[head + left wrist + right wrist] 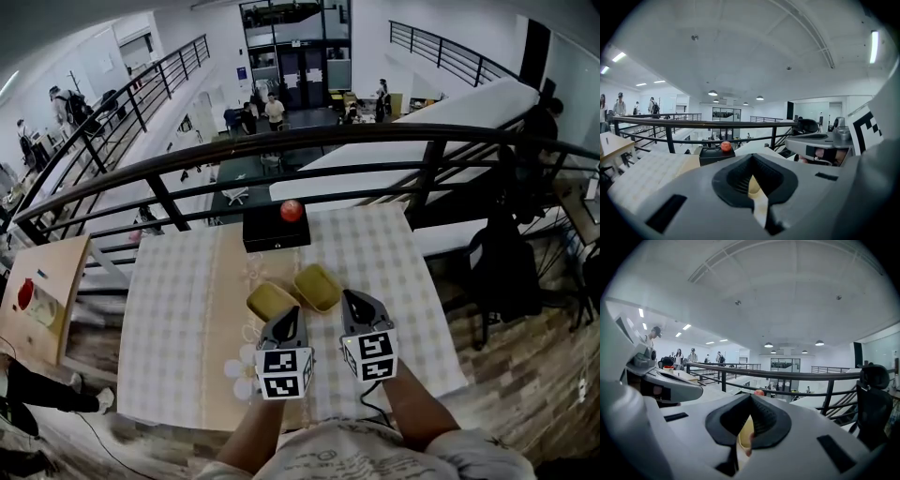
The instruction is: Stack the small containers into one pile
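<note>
Two small yellow containers lie side by side in the middle of the checked table (169, 309) in the head view, the left one (270, 300) slightly nearer than the right one (317, 286). My left gripper (292, 311) is shut and empty, its tip over the near edge of the left container. My right gripper (349, 296) is shut and empty too, just to the right of the right container. In the left gripper view the jaws (751, 157) meet at the tip. In the right gripper view (750, 397) a sliver of yellow container (743, 434) shows below the closed tips.
A black box (276, 230) with a red ball (292, 210) on top stands at the table's far edge. Right behind it runs a black railing (309, 141) over a drop. Small white round things (239, 368) lie near my left gripper. A wooden side table (47, 281) stands at the left.
</note>
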Demonstrator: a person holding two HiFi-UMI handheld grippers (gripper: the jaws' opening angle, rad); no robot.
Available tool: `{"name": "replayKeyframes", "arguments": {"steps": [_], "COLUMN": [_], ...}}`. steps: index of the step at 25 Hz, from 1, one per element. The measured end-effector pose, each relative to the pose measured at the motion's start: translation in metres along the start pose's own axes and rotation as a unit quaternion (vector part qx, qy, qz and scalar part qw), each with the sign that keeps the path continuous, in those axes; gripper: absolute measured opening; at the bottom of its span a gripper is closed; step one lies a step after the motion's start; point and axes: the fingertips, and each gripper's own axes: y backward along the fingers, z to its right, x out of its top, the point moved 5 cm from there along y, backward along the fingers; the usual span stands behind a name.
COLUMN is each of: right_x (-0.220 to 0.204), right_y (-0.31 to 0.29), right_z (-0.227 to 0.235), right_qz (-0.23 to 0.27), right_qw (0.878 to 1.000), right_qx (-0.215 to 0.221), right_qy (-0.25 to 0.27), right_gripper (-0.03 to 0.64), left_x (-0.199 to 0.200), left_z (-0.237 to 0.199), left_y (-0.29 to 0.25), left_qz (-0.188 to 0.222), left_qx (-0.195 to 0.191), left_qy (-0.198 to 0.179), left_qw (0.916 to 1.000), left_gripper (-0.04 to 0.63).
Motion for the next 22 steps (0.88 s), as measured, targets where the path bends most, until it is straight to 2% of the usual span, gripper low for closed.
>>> {"name": "replayKeyframes", "arguments": {"steps": [3,8,12,22], "right_x": [-0.008,-0.037,-0.062,-0.115], "right_y": [-0.002,-0.037,-0.076,-0.161], "right_z": [0.010,-0.004,-0.019,-0.048], "right_qz": [-0.013,-0.084,-0.145,-0.252], "right_qw": [1.000,0.991,0.978,0.948], "right_qx": [0.020,0.102,0.147,0.182], "right_qy": [0.008,-0.001,0.009,0.068], "right_gripper": [0.002,0.004,0.084,0.094], "left_x": [0.001,-0.006,-0.015,-0.029], "left_z": [0.011,-0.003,-0.020,-0.060], "left_y": [-0.004,-0.003,-0.001,0.008], "left_qz": [-0.003,-0.009,-0.020,-0.035], "left_qx": [0.008,0.025,0.044,0.093], "left_qy": [0.001,0.005,0.012,0.041], "left_qw": [1.0000,0.9996,0.9987,0.9942], "left_gripper": [0.005,0.005,0.005,0.005]}}
